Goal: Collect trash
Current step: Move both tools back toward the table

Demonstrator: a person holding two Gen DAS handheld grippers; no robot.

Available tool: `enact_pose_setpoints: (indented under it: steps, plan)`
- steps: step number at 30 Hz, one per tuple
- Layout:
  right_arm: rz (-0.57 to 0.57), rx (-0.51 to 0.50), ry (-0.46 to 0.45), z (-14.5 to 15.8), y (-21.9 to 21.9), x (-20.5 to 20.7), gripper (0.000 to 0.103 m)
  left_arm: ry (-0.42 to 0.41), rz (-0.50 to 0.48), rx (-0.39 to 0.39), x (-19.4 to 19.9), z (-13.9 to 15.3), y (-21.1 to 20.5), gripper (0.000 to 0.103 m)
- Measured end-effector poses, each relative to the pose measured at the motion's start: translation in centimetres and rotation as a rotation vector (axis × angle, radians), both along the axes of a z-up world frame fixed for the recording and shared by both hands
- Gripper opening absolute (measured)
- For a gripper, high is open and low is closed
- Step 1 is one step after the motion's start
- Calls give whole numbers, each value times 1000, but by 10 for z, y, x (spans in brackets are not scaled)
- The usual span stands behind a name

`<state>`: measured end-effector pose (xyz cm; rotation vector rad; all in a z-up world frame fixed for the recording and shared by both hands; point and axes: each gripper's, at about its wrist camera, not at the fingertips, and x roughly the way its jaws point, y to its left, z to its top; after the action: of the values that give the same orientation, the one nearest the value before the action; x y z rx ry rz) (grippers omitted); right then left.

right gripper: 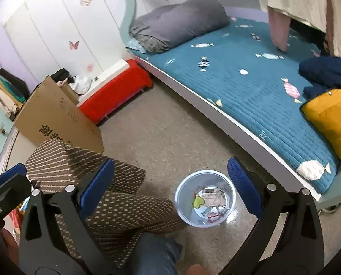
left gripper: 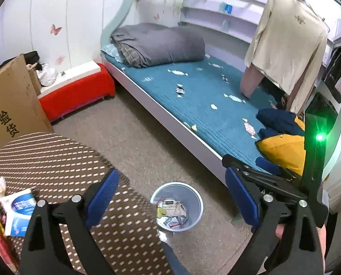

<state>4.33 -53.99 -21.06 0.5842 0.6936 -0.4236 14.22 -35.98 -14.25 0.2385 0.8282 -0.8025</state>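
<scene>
Bin point(right gripper: 204, 198) on floor, below empty jaws

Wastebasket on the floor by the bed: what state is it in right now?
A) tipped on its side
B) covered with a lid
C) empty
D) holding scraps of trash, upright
D: the wastebasket stands upright on the floor with its mouth open, and paper and wrapper scraps lie at its bottom.

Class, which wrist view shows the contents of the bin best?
The right wrist view: the bin sits nearer and larger, with wrappers visible inside. The left wrist view shows the bin too, smaller, beside the table edge.
</scene>
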Motion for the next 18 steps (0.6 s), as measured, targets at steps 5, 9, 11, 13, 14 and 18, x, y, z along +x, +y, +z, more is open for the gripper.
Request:
enact_pose_setpoints:
  steps: [5, 9, 11, 13, 14, 18]
  plan:
    - [65, -27, -27, 22, 29, 8, 97, -55, 48, -26, -7, 18, 39, 92]
    - [123, -50, -47, 38, 55, 15, 97, -89, 90, -48, -11, 29, 70, 92]
    - [144, -59, -55, 44, 65, 18, 97, -97, 106, -60, -12, 34, 84, 92]
    - [173, -62, -64, 51, 77, 21, 97, -108, 125, -69, -13, 38, 98, 92]
    - [184, -63, -69, 53, 83, 22, 97, -115, 137, -74, -14, 40, 106, 92]
    - [249, -74, -83, 64, 110, 30, 97, -132, 189, -98, -17, 47, 139, 92]
